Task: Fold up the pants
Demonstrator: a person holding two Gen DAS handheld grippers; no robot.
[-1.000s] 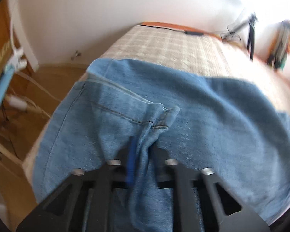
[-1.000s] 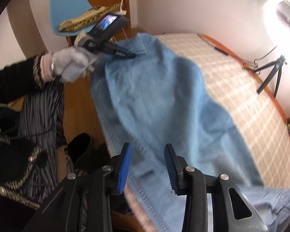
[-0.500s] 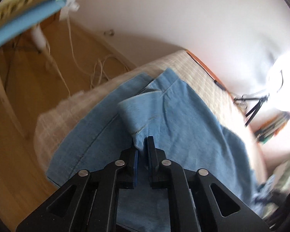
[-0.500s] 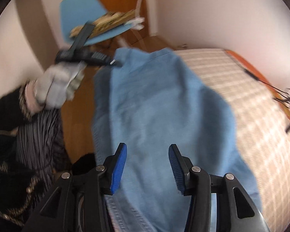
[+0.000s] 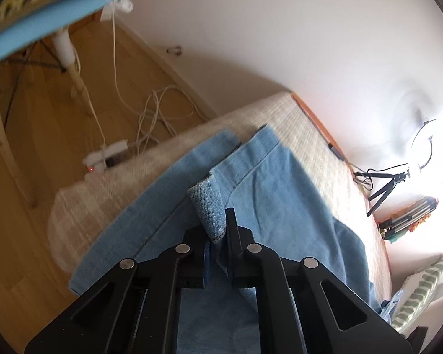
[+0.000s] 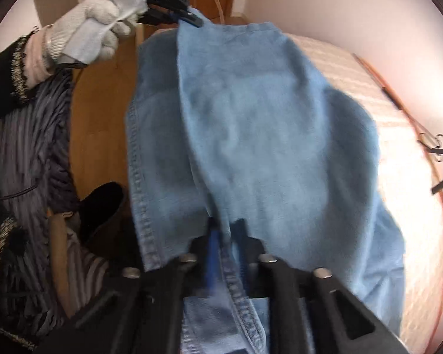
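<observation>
On the left, the left gripper (image 5: 217, 233) is pinching a folded-over edge of the pants (image 5: 268, 194), its fingers closed tight on the denim, while the person's gloved hand (image 6: 94, 34) is holding that gripper up beside the left end of the bed (image 5: 319, 135). The pants are lying spread over the bed's checked cover, one edge hanging off the near side toward the wooden floor (image 5: 44, 135). To the right, the right gripper (image 6: 226, 236) is clamping a stitched seam of the pants near the bed's near edge, and the picture is blurring there.
</observation>
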